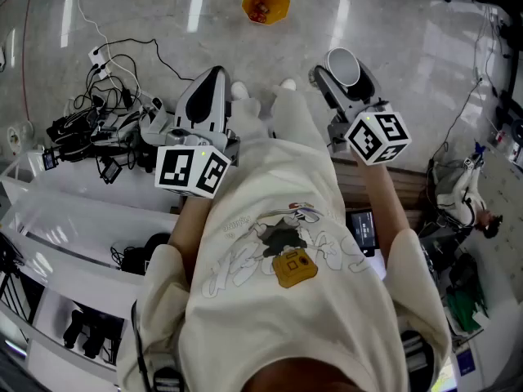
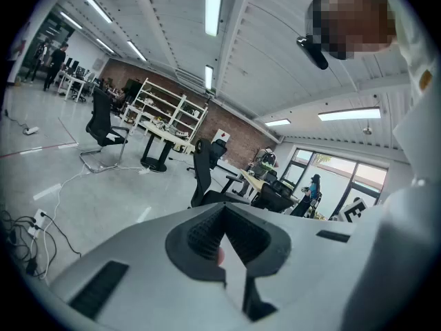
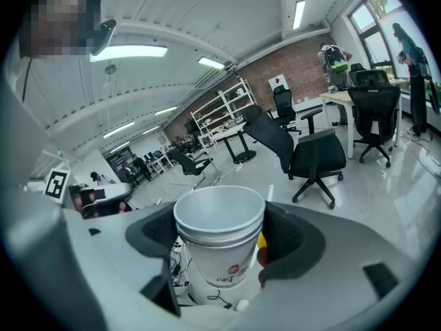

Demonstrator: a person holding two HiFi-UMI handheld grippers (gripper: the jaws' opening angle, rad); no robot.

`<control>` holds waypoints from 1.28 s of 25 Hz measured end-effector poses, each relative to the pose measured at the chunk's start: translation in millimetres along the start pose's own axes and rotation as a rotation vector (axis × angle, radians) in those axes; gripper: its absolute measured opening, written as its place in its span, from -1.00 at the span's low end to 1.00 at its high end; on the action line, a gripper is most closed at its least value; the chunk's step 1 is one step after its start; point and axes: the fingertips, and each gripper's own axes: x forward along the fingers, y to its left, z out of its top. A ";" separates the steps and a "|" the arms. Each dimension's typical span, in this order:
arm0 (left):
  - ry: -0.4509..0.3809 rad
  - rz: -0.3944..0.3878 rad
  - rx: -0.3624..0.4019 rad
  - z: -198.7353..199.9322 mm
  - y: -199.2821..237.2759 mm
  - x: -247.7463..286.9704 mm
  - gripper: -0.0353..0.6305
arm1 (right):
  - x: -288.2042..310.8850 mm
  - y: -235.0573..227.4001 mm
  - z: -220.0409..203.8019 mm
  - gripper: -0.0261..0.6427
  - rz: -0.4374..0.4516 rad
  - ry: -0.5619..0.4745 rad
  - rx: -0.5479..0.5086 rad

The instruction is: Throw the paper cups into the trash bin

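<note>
"What is in the yellow bin [image 1: 265,2], up at twelve o'clock in the head view?"

"Some red bits. They are too small to tell."

"How many paper cups [image 3: 219,254] does the right gripper [image 3: 220,236] have?"

"They are stacked, so I can't count. The bottom hides behind the gripper. The red print is too small to read."

"And the pink spot in the left gripper [image 2: 222,236], near six o'clock?"

"I can't tell."

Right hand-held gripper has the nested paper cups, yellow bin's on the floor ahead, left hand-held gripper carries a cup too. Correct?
Not quite. The left hand-held gripper carries no cup: the left gripper view shows its jaws shut together with no cup between them. The right hand-held gripper does hold the paper cups, and the yellow bin is on the floor ahead.
</note>
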 end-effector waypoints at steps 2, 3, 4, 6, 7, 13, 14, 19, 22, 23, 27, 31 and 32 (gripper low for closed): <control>0.010 -0.010 -0.009 -2.4 -15.0 -14.7 -0.88 | -31.0 14.7 -10.1 0.18 0.000 0.017 -0.049; 0.014 -0.016 -0.009 -4.0 -22.3 -21.3 -0.88 | -44.7 20.5 -14.1 0.18 0.000 0.022 -0.085; 0.018 -0.020 -0.007 -6.5 -29.5 -27.1 -0.88 | -56.5 24.6 -17.4 0.18 -0.001 0.026 -0.129; 0.031 -0.026 0.002 -16.9 -44.5 -34.3 -0.88 | -75.3 26.8 -23.1 0.18 -0.001 0.030 -0.220; 0.044 -0.032 0.011 -24.4 -52.7 -34.2 -0.88 | -82.4 25.1 -25.1 0.18 0.001 0.030 -0.251; 0.099 -0.084 0.079 -52.3 -118.4 -21.8 -0.88 | -116.7 0.9 -25.2 0.18 0.052 -0.023 -0.205; 0.106 -0.086 0.077 -57.2 -127.2 -23.1 -0.88 | -123.3 -0.9 -24.5 0.18 0.066 -0.040 -0.185; 0.135 -0.085 0.083 -78.6 -159.1 -26.2 -0.88 | -143.8 -15.1 -18.2 0.18 0.108 -0.110 -0.129; 0.126 -0.070 0.079 -87.5 -166.8 -23.7 -0.88 | -144.4 -31.7 -25.9 0.18 0.105 -0.108 -0.174; 0.126 -0.063 0.077 -89.5 -165.9 -20.5 -0.88 | -141.1 -38.1 -29.3 0.18 0.098 -0.099 -0.188; 0.150 -0.056 0.086 -86.3 -152.6 0.0 -0.88 | -118.4 -55.0 -34.6 0.18 0.078 -0.069 -0.205; 0.184 -0.018 0.064 -78.6 -114.2 44.1 -0.88 | -68.7 -70.8 -31.7 0.18 0.055 -0.030 -0.207; 0.183 -0.026 0.070 -70.1 -103.4 60.7 -0.88 | -48.5 -74.1 -25.3 0.18 0.042 -0.029 -0.188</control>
